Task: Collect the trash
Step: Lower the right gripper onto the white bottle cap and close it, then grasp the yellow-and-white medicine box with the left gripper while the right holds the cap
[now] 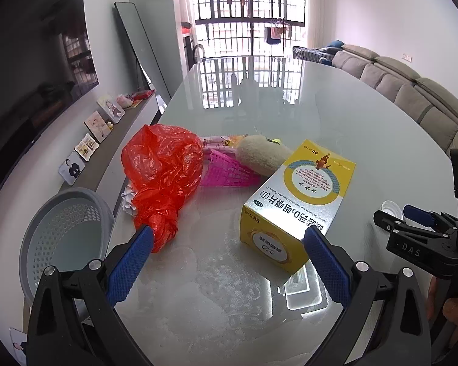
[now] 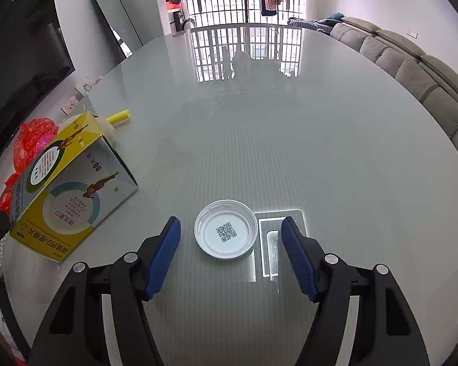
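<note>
White lid [image 2: 226, 233] round, shallow, QR code inside, untouched between spread right tongs [image 2: 230, 254]; left tongs [image 1: 229, 262] agape, empty.

Both grippers, left [image 1: 226, 262] and right [image 2: 230, 254], have black plastic frames, silver screws and blue ribbed fingers [image 2: 165, 253]; white "DAS" lettering marks the right.

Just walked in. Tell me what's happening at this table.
A person is clearing trash off a glass table with a hand-held gripper in each hand. The right hand-held gripper is open around a white lid, not gripping it. The left hand-held gripper is open and empty, between a red plastic bag and a yellow medicine box. A grey basket waits beside the table.
</note>
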The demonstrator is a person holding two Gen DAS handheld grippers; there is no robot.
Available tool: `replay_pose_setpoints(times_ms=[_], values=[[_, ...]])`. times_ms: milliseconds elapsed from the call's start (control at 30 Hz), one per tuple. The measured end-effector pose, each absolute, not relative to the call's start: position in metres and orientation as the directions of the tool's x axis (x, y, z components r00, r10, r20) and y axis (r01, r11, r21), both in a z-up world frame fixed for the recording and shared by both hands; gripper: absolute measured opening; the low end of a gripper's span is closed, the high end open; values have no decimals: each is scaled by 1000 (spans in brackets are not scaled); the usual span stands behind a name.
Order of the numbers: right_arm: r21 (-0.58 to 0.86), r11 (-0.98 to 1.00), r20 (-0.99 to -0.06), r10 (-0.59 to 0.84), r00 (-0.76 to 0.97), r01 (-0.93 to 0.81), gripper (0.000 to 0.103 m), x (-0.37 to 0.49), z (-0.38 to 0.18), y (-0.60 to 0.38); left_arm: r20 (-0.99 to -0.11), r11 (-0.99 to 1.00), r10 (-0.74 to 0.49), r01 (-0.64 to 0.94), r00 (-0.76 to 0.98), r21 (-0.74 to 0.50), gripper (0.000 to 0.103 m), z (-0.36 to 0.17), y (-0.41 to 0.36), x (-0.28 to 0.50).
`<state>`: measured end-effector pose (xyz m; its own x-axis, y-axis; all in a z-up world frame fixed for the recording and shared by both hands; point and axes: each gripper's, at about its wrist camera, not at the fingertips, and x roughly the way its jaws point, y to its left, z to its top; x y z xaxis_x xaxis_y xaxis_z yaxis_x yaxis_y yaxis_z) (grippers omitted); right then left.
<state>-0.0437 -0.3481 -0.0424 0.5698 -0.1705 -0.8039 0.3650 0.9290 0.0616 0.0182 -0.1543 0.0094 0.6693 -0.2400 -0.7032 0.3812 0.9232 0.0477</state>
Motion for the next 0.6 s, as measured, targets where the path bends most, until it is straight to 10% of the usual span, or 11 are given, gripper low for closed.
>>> replay_pose_setpoints(times_ms=[200, 600], values=[[28, 935, -798, -192, 571, 354, 39, -42, -42, -339, -694, 922, -249, 386, 675, 45, 97, 14, -157, 15], [141, 920, -773, -129, 621, 366, 39, -65, -32, -352, -683, 905, -287, 424, 671, 36, 97, 19, -159, 11]])
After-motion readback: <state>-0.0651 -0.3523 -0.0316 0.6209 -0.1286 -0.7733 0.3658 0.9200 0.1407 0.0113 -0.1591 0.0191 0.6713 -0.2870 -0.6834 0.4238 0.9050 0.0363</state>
